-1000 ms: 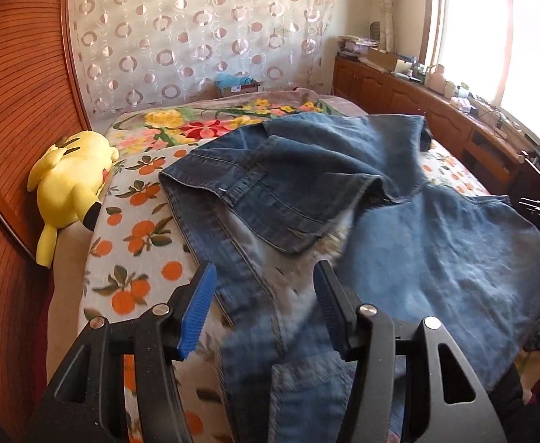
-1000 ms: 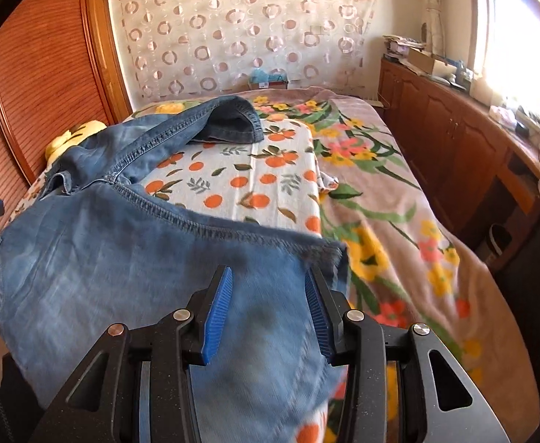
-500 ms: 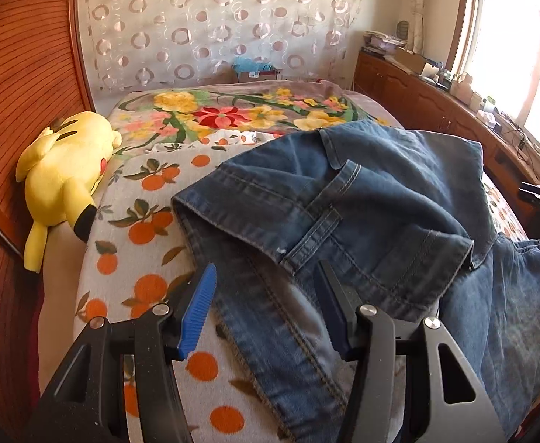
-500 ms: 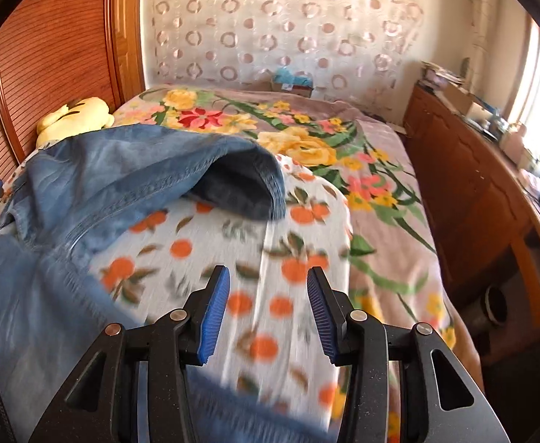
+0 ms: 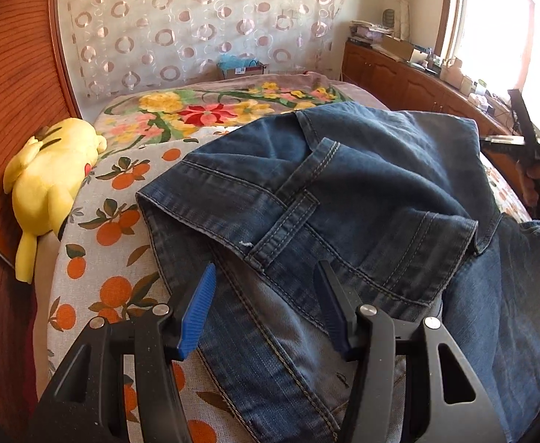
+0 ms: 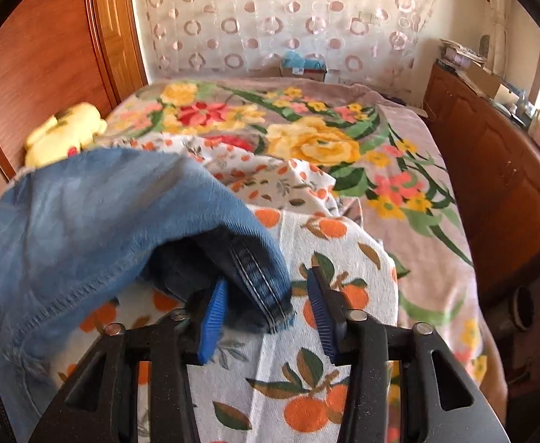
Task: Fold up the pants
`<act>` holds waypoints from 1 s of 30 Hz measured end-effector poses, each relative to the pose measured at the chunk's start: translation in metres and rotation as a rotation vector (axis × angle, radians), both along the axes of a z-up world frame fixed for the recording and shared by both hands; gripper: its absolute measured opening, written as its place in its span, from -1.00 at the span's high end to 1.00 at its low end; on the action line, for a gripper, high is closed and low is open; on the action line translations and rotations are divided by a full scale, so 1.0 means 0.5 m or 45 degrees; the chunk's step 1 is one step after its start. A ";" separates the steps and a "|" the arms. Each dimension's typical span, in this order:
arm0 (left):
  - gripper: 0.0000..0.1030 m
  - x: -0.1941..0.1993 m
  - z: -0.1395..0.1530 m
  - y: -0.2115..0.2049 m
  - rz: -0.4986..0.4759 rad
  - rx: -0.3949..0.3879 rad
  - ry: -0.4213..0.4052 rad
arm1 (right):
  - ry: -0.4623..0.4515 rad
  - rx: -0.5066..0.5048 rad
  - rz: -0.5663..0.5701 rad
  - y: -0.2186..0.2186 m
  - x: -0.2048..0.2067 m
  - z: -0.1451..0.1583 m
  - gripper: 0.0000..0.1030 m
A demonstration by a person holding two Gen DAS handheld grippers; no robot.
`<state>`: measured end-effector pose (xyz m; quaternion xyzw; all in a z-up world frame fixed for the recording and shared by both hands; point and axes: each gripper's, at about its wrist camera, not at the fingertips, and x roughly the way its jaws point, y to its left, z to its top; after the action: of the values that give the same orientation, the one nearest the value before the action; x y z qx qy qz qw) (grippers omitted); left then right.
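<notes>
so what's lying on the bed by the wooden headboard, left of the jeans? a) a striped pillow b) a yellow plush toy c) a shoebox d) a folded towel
b, a yellow plush toy lies on the orange-print sheet against the headboard, left of the jeans.

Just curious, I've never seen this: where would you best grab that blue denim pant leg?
Probably at its stitched hem, from the near side: that thick doubled edge of the blue denim pant leg curls up off the orange-print sheet, leaving room to slip under.
</notes>
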<state>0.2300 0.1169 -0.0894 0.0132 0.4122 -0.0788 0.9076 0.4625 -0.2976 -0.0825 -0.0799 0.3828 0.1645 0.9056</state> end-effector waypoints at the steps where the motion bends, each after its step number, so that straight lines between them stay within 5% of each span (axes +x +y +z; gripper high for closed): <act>1: -0.09 -0.003 -0.003 -0.001 -0.002 0.007 -0.006 | -0.022 -0.016 -0.003 -0.004 -0.004 0.008 0.83; 7: -0.09 -0.016 0.012 0.005 0.002 -0.013 -0.045 | -0.413 -0.047 -0.035 -0.033 -0.112 0.174 0.89; 11: -0.09 -0.025 0.029 0.010 0.000 -0.029 -0.078 | -0.532 -0.141 -0.043 -0.052 -0.209 0.236 0.89; 14: -0.09 -0.033 0.036 0.011 -0.006 -0.038 -0.090 | -0.477 -0.164 -0.073 -0.081 -0.281 0.208 0.89; 22: -0.09 -0.042 0.039 0.004 -0.029 -0.047 -0.095 | -0.099 -0.180 -0.050 -0.114 -0.409 -0.006 0.89; 26: -0.18 -0.034 0.056 -0.006 -0.062 -0.091 -0.110 | -0.038 -0.093 -0.051 -0.109 -0.433 -0.041 0.88; 30: -0.51 -0.035 0.080 -0.032 -0.090 -0.092 -0.160 | -0.003 -0.054 -0.053 -0.136 -0.438 -0.027 0.65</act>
<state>0.2126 0.1009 -0.0495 -0.0002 0.3506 -0.1247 0.9282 0.2433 -0.3656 -0.0960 -0.0915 0.3867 0.1372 0.9073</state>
